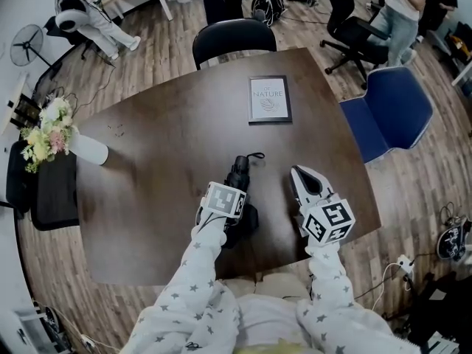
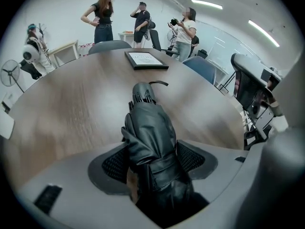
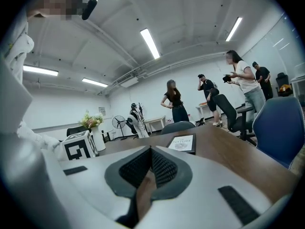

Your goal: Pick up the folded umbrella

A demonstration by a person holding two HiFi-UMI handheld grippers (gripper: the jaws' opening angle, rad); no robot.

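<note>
The folded black umbrella [image 1: 238, 172] lies on the dark wooden table [image 1: 162, 124], its strap end pointing away from me. My left gripper [image 1: 237, 220] points steeply down over the umbrella's near end. In the left gripper view the umbrella [image 2: 147, 128] lies between the wide-open jaws of the left gripper [image 2: 155, 162], with a mesh pad [image 2: 114, 165] on each side. To its right my right gripper [image 1: 299, 172] hovers over the table with nothing in it. In the right gripper view the right gripper [image 3: 150, 150] has its jaws closed, tips together.
A framed "NATURE" print [image 1: 269, 99] lies at the table's far side. A white vase with flowers [image 1: 87, 149] stands at the left edge. A black chair [image 1: 234, 39] and a blue chair [image 1: 394, 113] stand by the table. Several people [image 2: 102, 15] stand beyond.
</note>
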